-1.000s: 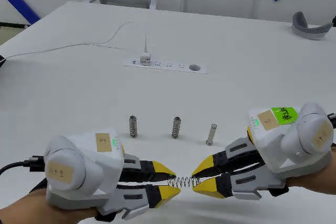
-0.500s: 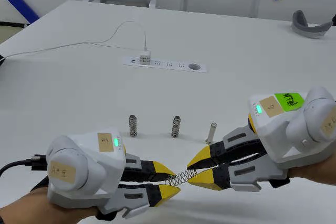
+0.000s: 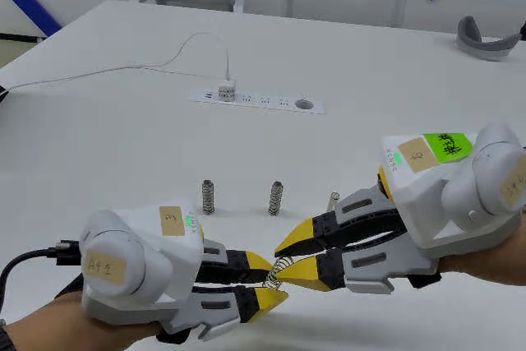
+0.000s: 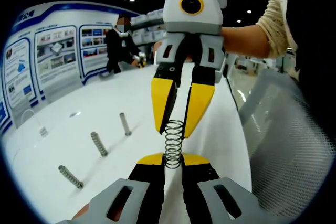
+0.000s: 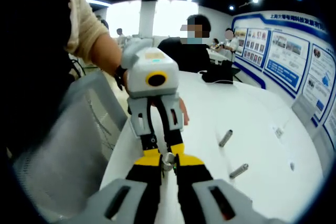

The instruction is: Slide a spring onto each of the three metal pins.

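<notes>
Grey wire, coiled into a short spring (image 3: 282, 267), bridges the two grippers low in the head view. The left gripper (image 3: 275, 282) has its yellow-tipped jaws closed on one end and the right gripper (image 3: 279, 265) pinches the other end, so the spring hangs in the air between them, just above the white table (image 3: 123, 145). The step in hand looks like a hand-over of the third and last spring. Two of the three slim upright metal pins, the left pin (image 3: 208, 197) at ten o'clock from the spring and the middle pin (image 3: 275, 199) at twelve, already wear a spring each. The bare pin (image 3: 332, 201) stands at one o'clock, partly hidden behind the right gripper. Next, I judge, one gripper must let go and the other must turn the spring upright, line its open end up over the bare pin's tip and lower it — a narrow bore over a thin pin, so alignment matters most. Count: three pins, three springs, two grippers.
</notes>
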`<state>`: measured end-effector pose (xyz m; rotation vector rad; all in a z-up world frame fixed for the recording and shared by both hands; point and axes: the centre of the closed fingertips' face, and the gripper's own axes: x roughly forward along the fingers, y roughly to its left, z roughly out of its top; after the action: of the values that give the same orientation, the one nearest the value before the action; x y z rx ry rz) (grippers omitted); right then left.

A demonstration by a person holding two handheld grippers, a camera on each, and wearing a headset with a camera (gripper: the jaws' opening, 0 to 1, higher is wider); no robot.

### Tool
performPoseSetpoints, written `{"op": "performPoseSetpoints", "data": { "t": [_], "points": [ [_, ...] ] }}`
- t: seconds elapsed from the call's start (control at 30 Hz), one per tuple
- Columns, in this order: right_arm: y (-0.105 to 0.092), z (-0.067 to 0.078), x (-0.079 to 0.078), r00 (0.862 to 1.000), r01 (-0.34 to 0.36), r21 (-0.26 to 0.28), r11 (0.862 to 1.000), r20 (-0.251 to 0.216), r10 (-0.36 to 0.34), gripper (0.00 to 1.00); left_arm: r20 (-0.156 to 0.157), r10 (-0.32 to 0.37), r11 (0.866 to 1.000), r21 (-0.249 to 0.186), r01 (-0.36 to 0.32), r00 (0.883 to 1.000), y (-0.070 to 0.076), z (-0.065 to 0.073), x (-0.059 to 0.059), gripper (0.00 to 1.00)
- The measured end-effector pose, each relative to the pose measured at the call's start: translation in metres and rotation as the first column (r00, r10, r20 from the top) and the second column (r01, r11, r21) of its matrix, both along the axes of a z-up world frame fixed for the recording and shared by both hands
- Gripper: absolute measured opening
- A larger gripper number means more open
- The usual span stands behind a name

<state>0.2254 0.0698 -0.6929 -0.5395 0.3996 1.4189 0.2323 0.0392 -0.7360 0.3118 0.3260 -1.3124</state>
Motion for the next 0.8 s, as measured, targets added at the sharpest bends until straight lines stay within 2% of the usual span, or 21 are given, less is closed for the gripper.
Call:
{"op": "performPoseSetpoints", "data": {
  "t": [0.57,0.8],
  "points": [
    [0.0037,0.0017,0.004,1.0,0.026,0.026,0.999,0.007,-0.026,0.12,0.004,0.004,1.0,-0.01,-0.004,1.0,-0.0033,0.0032,0.0023,0.11],
    [0.0042,0.0019,0.0031,0.999,0.032,0.032,0.999,-0.005,-0.032,0.12,0.005,0.007,1.0,-0.015,-0.006,1.0,-0.0037,0.0051,0.0022,0.11]
  ]
}}
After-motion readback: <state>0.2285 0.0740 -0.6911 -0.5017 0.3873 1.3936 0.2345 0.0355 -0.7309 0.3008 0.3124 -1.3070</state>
